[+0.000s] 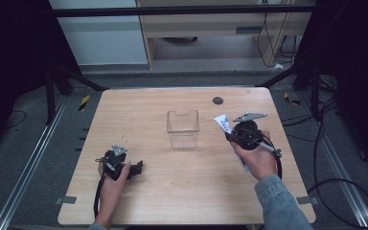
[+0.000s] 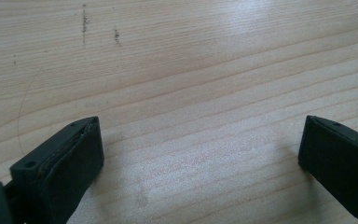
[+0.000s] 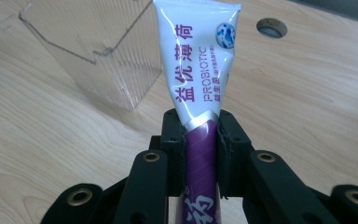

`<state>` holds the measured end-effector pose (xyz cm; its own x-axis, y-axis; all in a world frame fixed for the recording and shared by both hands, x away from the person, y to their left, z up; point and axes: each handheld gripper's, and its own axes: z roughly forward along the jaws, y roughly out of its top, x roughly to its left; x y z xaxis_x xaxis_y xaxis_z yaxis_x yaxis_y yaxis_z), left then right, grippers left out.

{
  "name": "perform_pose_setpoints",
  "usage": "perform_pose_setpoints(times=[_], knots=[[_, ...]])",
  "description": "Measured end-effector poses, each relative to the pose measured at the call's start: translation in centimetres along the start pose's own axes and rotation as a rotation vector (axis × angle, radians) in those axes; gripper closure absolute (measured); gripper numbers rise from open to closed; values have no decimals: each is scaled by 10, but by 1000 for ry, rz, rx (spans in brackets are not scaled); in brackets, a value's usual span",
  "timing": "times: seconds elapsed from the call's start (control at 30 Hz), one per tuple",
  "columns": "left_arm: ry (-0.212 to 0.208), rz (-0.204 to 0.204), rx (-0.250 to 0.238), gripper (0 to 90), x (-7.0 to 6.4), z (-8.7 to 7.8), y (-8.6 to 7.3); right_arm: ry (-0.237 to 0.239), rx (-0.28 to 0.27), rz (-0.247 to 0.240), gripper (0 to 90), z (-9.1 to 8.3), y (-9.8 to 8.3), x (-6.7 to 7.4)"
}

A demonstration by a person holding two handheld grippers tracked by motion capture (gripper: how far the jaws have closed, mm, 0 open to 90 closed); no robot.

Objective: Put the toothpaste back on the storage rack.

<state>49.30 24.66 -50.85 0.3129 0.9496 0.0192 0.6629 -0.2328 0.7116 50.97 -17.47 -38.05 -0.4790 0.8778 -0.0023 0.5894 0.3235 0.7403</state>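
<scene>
The tabletop (image 1: 187, 191) is pale wood with a fine grain, square with rounded corners. In the left gripper view a few dark specks and a thin curved scratch mark the bare boards. At the near edge two forearms come in, the right one in a denim sleeve (image 1: 280, 203).

The left hand (image 1: 112, 182) holds the left claw (image 1: 136, 167) low over the near-left part of the tabletop. Its two black jaws stand wide apart, with only bare wood between them, and they hold nothing.

The right hand (image 1: 258, 160) holds the right claw (image 1: 228, 135) at the right side, raised and angled toward the middle. Its jaws are pressed against both sides of a toothpaste tube (image 3: 200, 84), pinching it where the purple lower part meets the white upper part. The tube's flat crimped end points up and away from the hand, and purple lettering runs along the white part. The grey three-cornered plate (image 1: 249, 116) sits on top of this claw.

A clear plastic box (image 1: 183, 129), open at the top, stands near the middle of the tabletop, left of the tube and apart from it. Farther back a small round dark hole (image 1: 218, 100) sits in the wood near the far edge.

Beyond the tabletop lie grey floor, black frame struts, loose cables (image 1: 345, 187) at the right, and pale wooden furniture (image 1: 211, 24) against the far wall.
</scene>
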Motion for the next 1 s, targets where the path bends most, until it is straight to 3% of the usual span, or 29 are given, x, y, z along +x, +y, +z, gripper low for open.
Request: perform_pose_setpoints(times=[0.67, 1.0], knots=[[0, 0, 0, 0, 0, 0, 0, 11, -52, -28, 759, 1, 24, 14], [0, 0, 0, 0, 0, 0, 0, 16, -68, -16, 759, 3, 33, 17]])
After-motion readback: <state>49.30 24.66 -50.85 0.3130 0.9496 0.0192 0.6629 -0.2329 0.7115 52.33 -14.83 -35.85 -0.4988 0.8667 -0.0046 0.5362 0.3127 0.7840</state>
